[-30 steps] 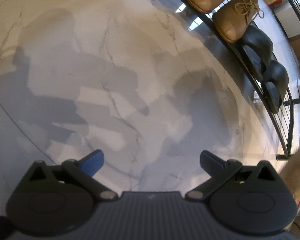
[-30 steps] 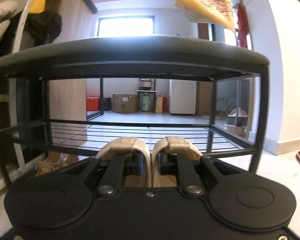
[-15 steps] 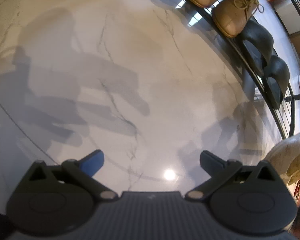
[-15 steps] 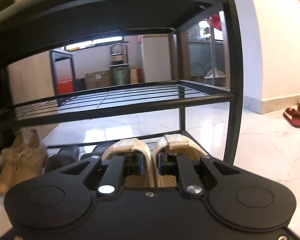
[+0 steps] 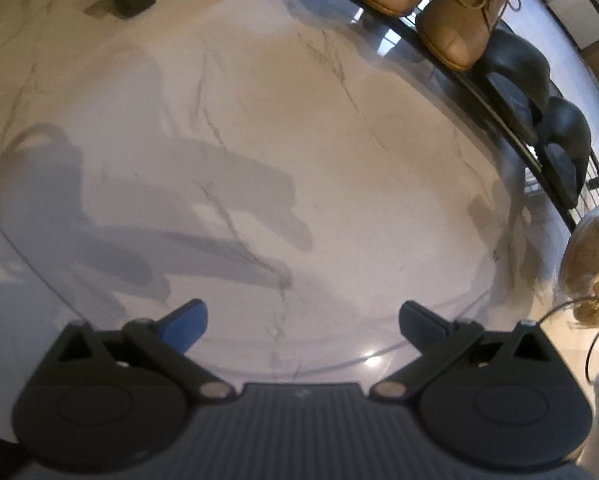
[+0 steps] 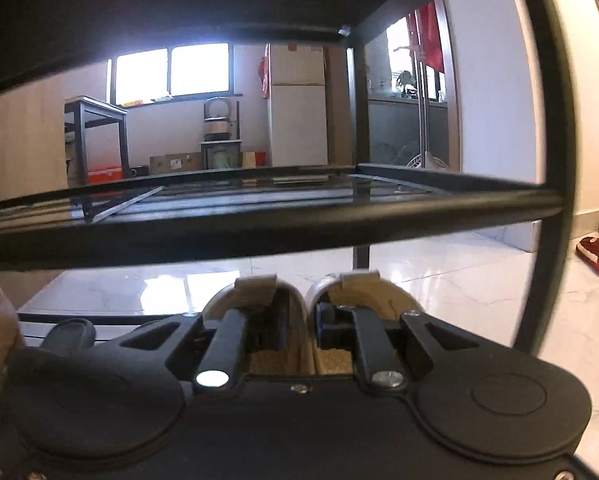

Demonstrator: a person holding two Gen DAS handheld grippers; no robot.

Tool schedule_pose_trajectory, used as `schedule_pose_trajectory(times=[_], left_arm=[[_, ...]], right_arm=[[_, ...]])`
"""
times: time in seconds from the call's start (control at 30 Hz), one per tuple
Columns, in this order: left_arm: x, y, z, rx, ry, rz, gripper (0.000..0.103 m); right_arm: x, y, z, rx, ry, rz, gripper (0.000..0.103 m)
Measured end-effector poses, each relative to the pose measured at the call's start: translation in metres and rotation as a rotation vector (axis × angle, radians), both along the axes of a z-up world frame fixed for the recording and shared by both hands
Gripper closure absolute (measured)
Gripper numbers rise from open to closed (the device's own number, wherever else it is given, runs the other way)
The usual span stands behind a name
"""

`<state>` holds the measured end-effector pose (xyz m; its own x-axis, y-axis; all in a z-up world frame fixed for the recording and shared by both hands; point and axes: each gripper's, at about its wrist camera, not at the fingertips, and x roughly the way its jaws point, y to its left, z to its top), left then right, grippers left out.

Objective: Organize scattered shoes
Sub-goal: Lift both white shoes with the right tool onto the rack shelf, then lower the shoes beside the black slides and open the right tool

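Two beige shoes [image 6: 307, 304], clamped together in the right gripper [image 6: 299, 328], have dropped toward the rack's bottom shelf [image 6: 99, 332]. Left gripper [image 5: 299, 320] hangs spread, holding nothing.

No legible text, label, brand or number shows in either view.

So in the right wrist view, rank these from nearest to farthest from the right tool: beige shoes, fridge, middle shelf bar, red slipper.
1. beige shoes, pinched in the right tool.
2. middle shelf bar, just above and ahead.
3. red slipper, on the floor, far right.
4. fridge, against the back wall, centre.
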<state>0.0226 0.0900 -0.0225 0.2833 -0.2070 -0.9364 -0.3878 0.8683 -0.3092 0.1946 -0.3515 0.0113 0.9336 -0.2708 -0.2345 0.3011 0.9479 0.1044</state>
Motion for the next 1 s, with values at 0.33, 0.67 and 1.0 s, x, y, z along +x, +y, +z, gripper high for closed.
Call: schedule_pose_trajectory(times=[0.33,0.67,1.0], left_arm=[[0.001,0.002,-0.005,-0.015,0.024,0.006,0.001],[-0.007,0.005,-0.003,-0.060,0.022,0.019,0.001],[-0.012,-0.001,0.001,-0.081,0.007,0.006,0.001]], right_arm=[[0.027,-0.024,-0.012,0.207,0.064,0.022,0.074],[-0.022,-0.038,-0.001,0.433,0.114,0.007,0.039],[-0.091,0.019,-0.015,0.074,0.308,0.269,0.037]])
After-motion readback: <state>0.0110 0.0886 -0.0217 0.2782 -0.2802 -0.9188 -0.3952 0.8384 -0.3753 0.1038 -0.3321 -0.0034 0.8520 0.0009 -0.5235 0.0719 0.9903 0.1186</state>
